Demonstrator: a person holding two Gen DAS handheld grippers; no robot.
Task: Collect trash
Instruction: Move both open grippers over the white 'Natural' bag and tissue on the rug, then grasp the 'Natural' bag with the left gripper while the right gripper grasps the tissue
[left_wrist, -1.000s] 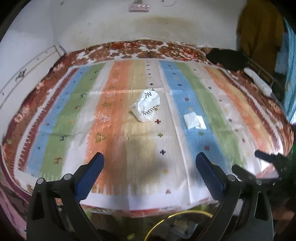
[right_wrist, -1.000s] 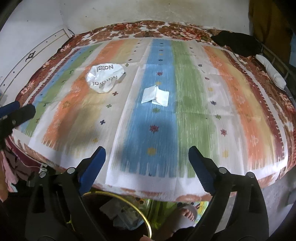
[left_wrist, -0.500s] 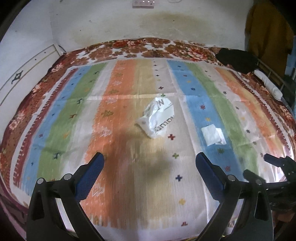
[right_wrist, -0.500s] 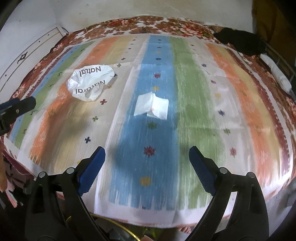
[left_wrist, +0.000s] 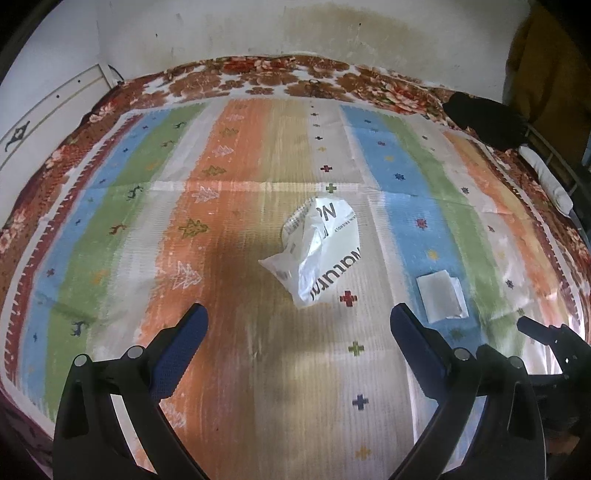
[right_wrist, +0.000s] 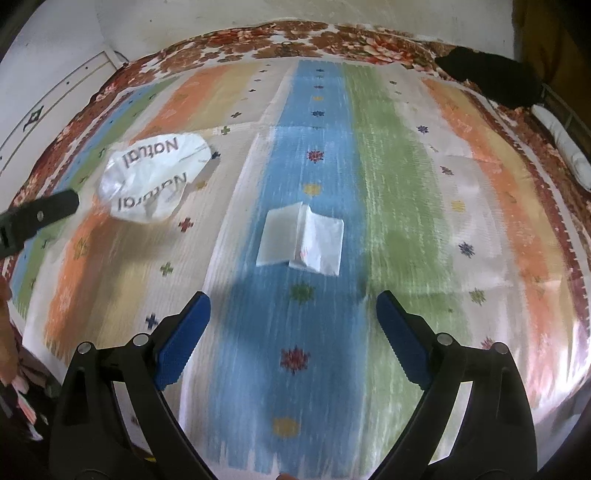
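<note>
We have both grippers out over the striped mat (left_wrist: 229, 369), and each piece of trash now looms larger and nearer than it did a second ago, when the mat's near edge and the floor below it were in view; that edge has dropped out of both views. The left gripper (left_wrist: 297, 328) has its fingers spread wide and empty, and the crumpled bag (left_wrist: 319, 251) lies just beyond them, slightly right of centre on the pale stripe. The right gripper (right_wrist: 293, 314) is likewise wide apart and holds nothing; the folded tissue (right_wrist: 301, 240) lies flat on the blue stripe straight ahead of its gap. In the right view the bag (right_wrist: 151, 181) sits far left, with a finger of the left gripper just beside it. Nothing is picked up yet, so we judge the task barely begun: each gripper is lined up on its own piece, and the flat tissue looks harder to pinch than the puffy bag.
</note>
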